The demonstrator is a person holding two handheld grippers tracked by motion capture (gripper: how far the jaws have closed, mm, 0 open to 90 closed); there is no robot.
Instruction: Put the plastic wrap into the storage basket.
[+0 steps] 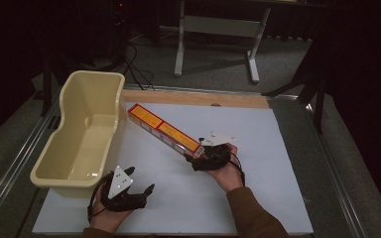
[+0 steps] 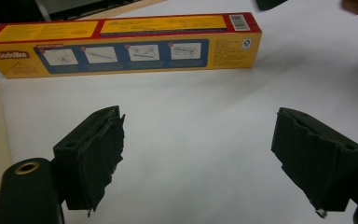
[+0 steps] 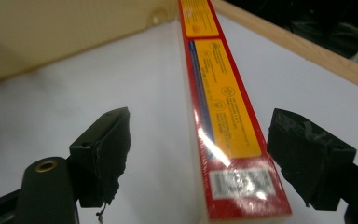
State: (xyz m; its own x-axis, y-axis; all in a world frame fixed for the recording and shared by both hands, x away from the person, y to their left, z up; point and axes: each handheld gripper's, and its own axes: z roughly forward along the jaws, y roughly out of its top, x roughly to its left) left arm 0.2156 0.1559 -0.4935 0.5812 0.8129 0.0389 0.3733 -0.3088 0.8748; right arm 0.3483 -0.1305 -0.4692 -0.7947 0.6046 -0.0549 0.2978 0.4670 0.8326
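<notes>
**benchwatcher:** The cream tub point(image 1: 82, 134) at your left has nothing in it that I can spot, just bare walls and floor. It sits on the left edge of the white sheet point(image 1: 258, 198) covering the tabletop. The long red and yellow box point(image 1: 164, 130) lies flat on that sheet, slanted, with its far end just beside the tub's rim.

**gripnerd:** And your tongs? The right tongs point(image 1: 204, 157) are at the box's near end. In the right gripper view the box point(image 3: 223, 121) runs up between the jaws, but there's a gap on both sides, so they're spread, not pinching it. The left tongs point(image 1: 136, 192) hang over bare sheet near the tub's front corner, spread wide with nothing between them; the box point(image 2: 121, 44) lies well ahead of them.

**benchwatcher:** A wooden strip point(image 1: 198, 97) runs along the tabletop's far edge. Beyond that the room is dim: grey floor, a pale table frame point(image 1: 218, 29), cables point(image 1: 136, 64) trailing on the floor.
</notes>
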